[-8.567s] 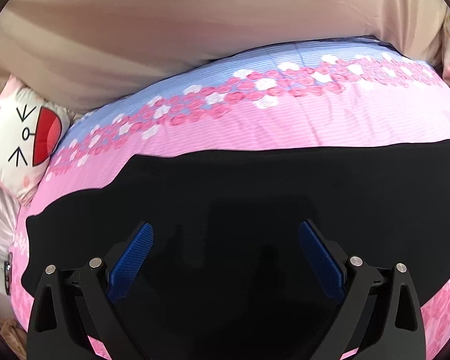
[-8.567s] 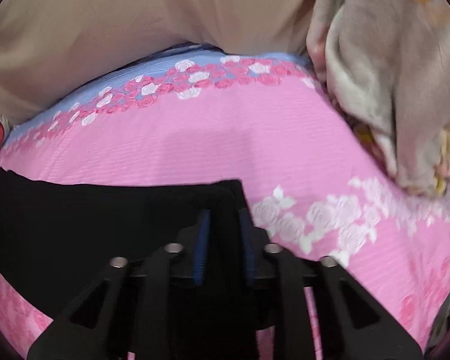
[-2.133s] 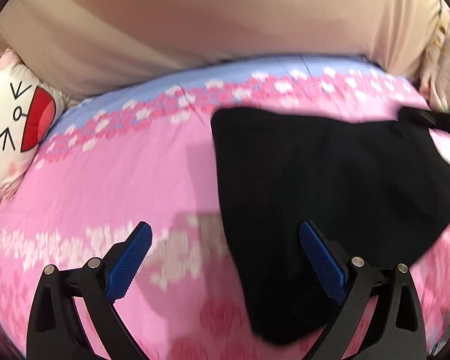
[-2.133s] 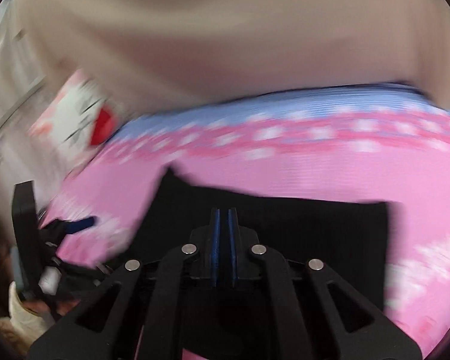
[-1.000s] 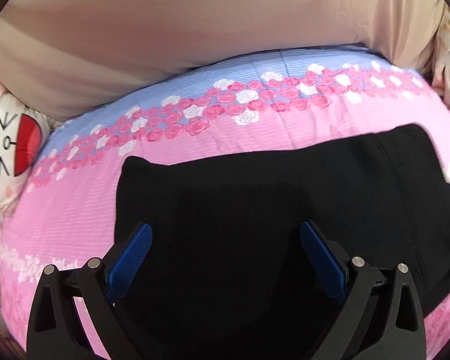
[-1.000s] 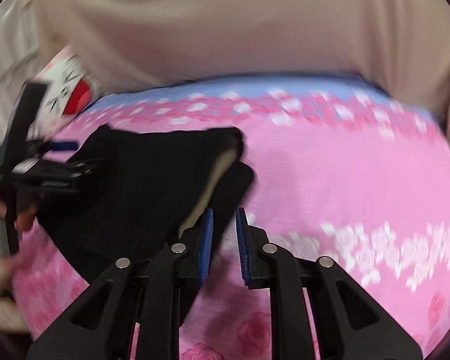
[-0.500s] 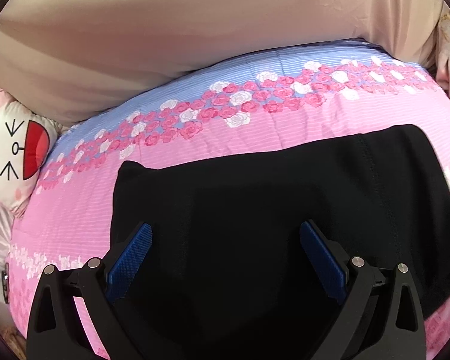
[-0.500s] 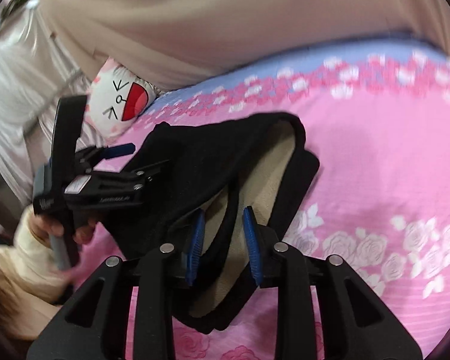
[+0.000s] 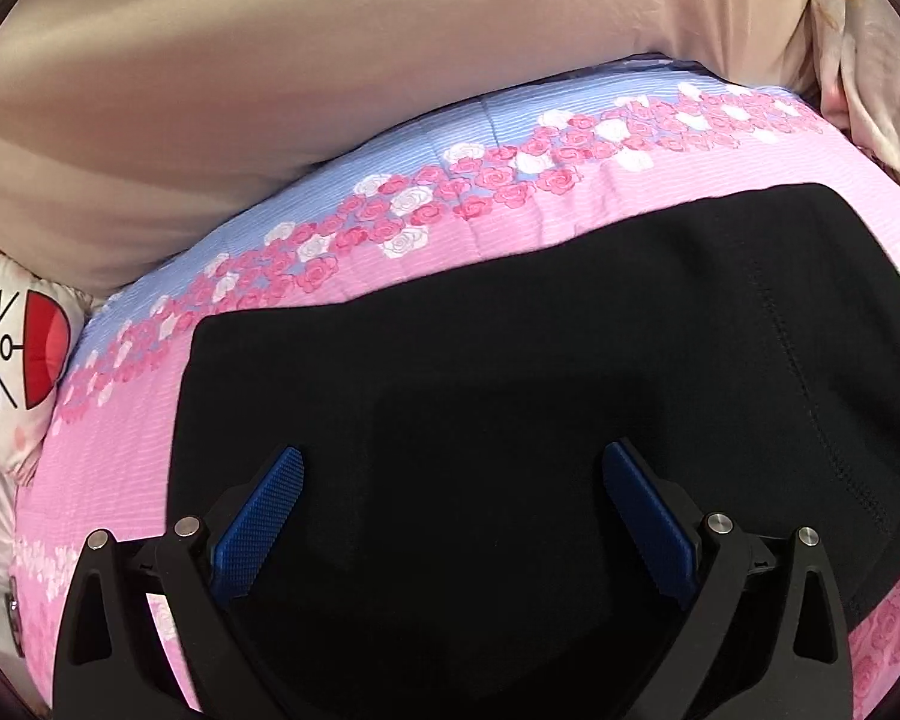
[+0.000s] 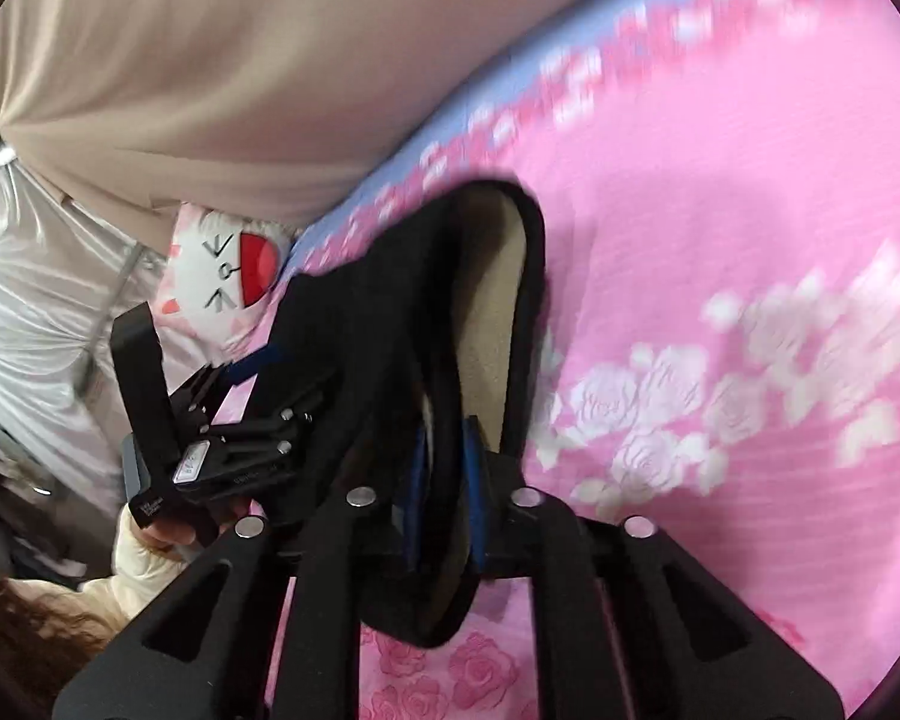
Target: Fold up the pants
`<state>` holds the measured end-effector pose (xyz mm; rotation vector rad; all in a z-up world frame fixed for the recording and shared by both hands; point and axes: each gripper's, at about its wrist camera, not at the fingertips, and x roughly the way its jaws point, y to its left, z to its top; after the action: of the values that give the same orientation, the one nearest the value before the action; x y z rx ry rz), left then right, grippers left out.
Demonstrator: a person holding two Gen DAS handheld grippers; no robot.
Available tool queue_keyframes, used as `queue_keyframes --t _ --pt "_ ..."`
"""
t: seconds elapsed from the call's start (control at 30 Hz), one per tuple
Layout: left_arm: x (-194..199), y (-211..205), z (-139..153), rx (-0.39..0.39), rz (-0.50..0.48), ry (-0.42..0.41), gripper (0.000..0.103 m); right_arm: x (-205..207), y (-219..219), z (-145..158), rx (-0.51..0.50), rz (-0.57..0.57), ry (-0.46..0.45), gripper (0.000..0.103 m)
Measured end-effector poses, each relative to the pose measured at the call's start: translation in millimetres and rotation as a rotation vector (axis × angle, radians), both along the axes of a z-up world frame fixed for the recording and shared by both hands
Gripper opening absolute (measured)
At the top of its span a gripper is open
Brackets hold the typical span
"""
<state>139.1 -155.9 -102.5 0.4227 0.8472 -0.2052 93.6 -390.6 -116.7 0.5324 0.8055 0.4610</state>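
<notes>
1. The black pants (image 9: pixel 510 396) lie folded on the pink floral bed (image 9: pixel 390 228), right of the cartoon pillow (image 9: pixel 12 354).
2. The left gripper (image 9: pixel 453 516) hovers over the pants, blue pads spread wide.
3. The right gripper (image 10: pixel 444 468) pinches the pants' waistband, lifting it to show tan lining.

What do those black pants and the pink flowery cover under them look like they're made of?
The black pants look like a soft, matte knit, with a stitched seam and a pale beige lining showing at the lifted edge. The pink bedspread seems a thin woven cotton-like sheet, finely striped with printed roses. Exact fibres cannot be told.
</notes>
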Motion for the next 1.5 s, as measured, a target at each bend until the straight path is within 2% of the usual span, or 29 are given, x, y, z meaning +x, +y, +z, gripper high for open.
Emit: queue_keyframes --t 0.03,0.1,0.2,0.23,0.27,0.3,0.33,0.37,0.4,0.47,0.5,0.53,0.57,0.6,0.67,0.73,0.83,1.0,1.03,1.07,1.1,1.17,1.2,1.27,1.33,1.37,1.43,1.47,1.5 --pt "0 3 4 -0.005 0.002 0.007 0.098 -15 -7 16 -0.059 -0.08 -0.045 0.015" --pt "-4 14 14 -0.031 0.013 0.002 0.098 -36 -8 36 -0.111 -0.145 -0.1 0.015" --pt "-8 29 20 -0.043 0.02 -0.017 0.098 -43 27 48 -0.11 -0.04 -0.129 0.015" --pt "-6 32 16 -0.037 0.032 -0.012 0.098 -38 42 44 -0.12 -0.002 -0.126 0.014" --pt "-3 33 12 -0.036 0.04 -0.002 0.098 -26 57 29 -0.18 0.007 -0.088 0.012" --pt "1 36 5 -0.04 0.044 0.016 0.098 -14 61 10 -0.275 -0.033 -0.025 0.012" --pt "4 40 1 -0.059 0.037 0.027 0.098 -8 57 -3 -0.299 -0.07 0.008 0.004" --pt "5 46 1 -0.088 0.031 0.039 0.098 -12 39 -8 -0.198 -0.128 0.018 0.005" --pt "4 51 2 -0.092 0.041 0.046 0.098 -22 30 -4 -0.164 -0.17 0.024 0.005" --pt "-3 64 12 -0.084 0.054 0.04 0.098 -67 28 18 -0.271 -0.254 -0.056 0.025" --pt "-11 74 22 -0.099 0.044 0.007 0.098 -86 32 22 -0.319 -0.267 -0.081 0.034" --pt "-15 80 25 -0.108 0.045 -0.007 0.098 -107 40 20 -0.381 -0.301 -0.078 0.06" --pt "-19 85 27 -0.119 0.045 -0.009 0.098 -117 48 15 -0.425 -0.325 -0.066 0.066" --pt "-20 87 25 -0.125 0.043 -0.002 0.098 -127 59 7 -0.445 -0.331 -0.054 0.066" --pt "-24 84 17 -0.116 0.042 0.014 0.098 -137 85 -7 -0.416 -0.341 -0.045 0.066" --pt "-27 79 9 -0.104 0.037 0.011 0.098 -130 108 -13 -0.424 -0.37 -0.064 0.063" --pt "-32 74 2 -0.094 0.033 -0.002 0.098 -108 137 -20 -0.603 -0.419 -0.027 0.062" --pt "-30 71 -1 -0.085 0.026 -0.019 0.098 -71 153 -21 -0.715 -0.41 0.037 0.062" --pt "-29 71 -2 -0.087 0.027 -0.015 0.098 -72 156 -21 -0.72 -0.409 0.042 0.059" --pt "-28 72 -3 -0.091 0.025 -0.014 0.098 -73 149 -18 -0.711 -0.445 0.049 0.05" --pt "-26 72 -3 -0.094 0.022 -0.012 0.098 -77 140 -15 -0.69 -0.491 0.059 0.049" --pt "-26 76 -4 -0.109 0.009 -0.004 0.098 -88 118 -19 -0.573 -0.537 0.11 0.05" --pt "-26 78 -5 -0.113 0.01 -0.005 0.098 -89 115 -25 -0.57 -0.541 0.137 0.05" --pt "-27 82 -4 -0.117 0.011 -0.002 0.098 -95 122 -26 -0.599 -0.546 0.119 0.05" --pt "-29 90 1 -0.129 0.027 -0.005 0.098 -100 126 -19 -0.575 -0.559 0.085 0.05" --pt "-30 92 2 -0.133 0.031 -0.006 0.098 -98 131 -15 -0.597 -0.551 0.061 0.05" --pt "-26 97 -1 -0.135 0.032 0.004 0.098 -86 137 -23 -0.707 -0.524 0.086 0.049" --pt "-25 98 -3 -0.13 0.028 0.013 0.098 -87 124 -25 -0.64 -0.538 0.109 0.054" --pt "-26 103 -2 -0.132 0.021 0.014 0.098 -94 106 -28 -0.534 -0.552 0.129 0.054"
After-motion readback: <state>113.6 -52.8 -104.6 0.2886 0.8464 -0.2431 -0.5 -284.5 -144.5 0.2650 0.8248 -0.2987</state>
